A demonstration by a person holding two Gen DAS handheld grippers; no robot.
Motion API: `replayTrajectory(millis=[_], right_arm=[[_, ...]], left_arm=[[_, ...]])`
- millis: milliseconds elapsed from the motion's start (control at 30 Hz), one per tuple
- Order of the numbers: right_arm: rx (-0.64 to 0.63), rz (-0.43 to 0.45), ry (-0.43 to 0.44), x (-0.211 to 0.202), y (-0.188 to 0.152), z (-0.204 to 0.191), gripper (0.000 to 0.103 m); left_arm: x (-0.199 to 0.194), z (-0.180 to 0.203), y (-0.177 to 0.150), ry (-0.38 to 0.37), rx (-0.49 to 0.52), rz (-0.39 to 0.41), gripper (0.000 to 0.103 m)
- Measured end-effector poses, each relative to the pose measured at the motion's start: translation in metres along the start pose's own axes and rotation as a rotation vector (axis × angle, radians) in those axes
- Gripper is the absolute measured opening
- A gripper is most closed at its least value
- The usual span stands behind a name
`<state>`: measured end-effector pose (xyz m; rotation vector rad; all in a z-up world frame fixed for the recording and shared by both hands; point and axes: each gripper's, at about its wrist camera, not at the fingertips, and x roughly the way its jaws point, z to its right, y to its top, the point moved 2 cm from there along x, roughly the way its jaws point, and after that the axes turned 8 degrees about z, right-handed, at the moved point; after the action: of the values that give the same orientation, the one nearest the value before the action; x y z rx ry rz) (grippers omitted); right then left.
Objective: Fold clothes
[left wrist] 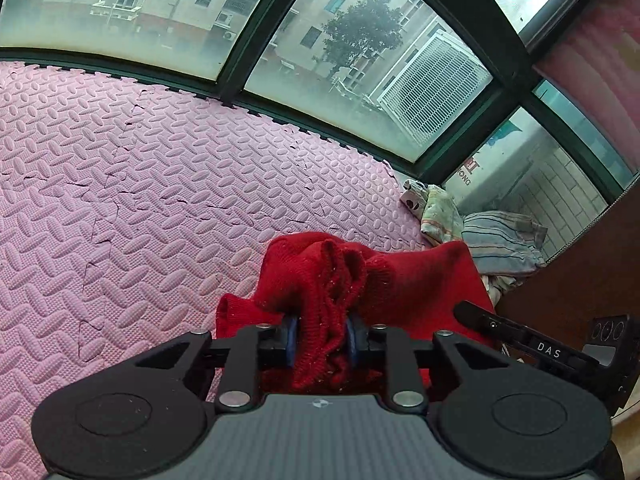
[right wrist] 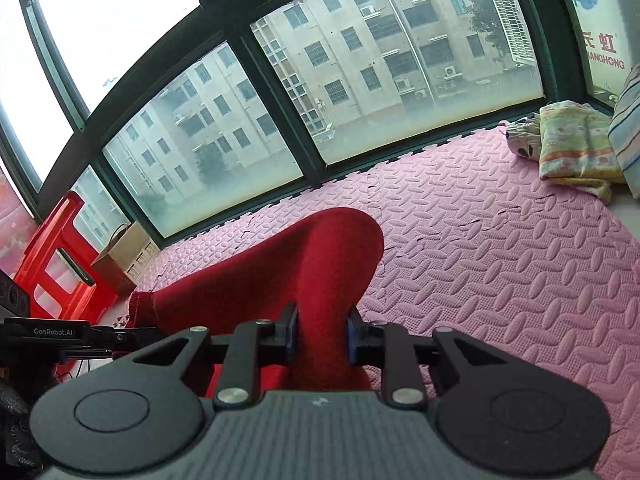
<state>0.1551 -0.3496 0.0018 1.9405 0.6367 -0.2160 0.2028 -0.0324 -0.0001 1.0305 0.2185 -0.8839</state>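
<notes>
Left gripper [left wrist: 320,338] is clenching a bunched wad of the red knit sweater [left wrist: 360,276]; right gripper [right wrist: 320,336] is pinching a smoother fold of the same sweater [right wrist: 296,264]; garment is hanging/draping between the two, just above the pink foam mat [left wrist: 120,184], not laid flat yet.

Handling, judging by looks: soft, floppy, stretchy knit; light to mid weight; not slippery against the blue pads [left wrist: 291,340], not fragile but loose loops are likely snagging; better grip pts prob. hem or shoulder edges rather than a wad, since the left side is looking crumpled.

Other clothes [left wrist: 480,228] are sitting in a pile at the mat's far corner by the window [left wrist: 420,80].

Writing: "DAS" on the other gripper's body in left view; "GenRobot.AI" in right view; "ANGHONG" partial plus Chinese chars on the carton [right wrist: 600,52]; cardboard box [right wrist: 124,256] print is too small to read.
</notes>
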Motion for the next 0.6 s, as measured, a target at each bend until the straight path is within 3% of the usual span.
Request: replayTrajectory(millis=[267,600], right_arm=[[0.032,0.000,-0.078,0.013,0.009,0.043,0.022],[0.060,-0.056,-0.126,0.040,-0.006,0.078,0.024]], left_arm=[[0.055,0.017,0.007,0.011,0.027,-0.058,0.025],[0.100,0.011,-0.005,0.048,0.023,-0.120,0.026]])
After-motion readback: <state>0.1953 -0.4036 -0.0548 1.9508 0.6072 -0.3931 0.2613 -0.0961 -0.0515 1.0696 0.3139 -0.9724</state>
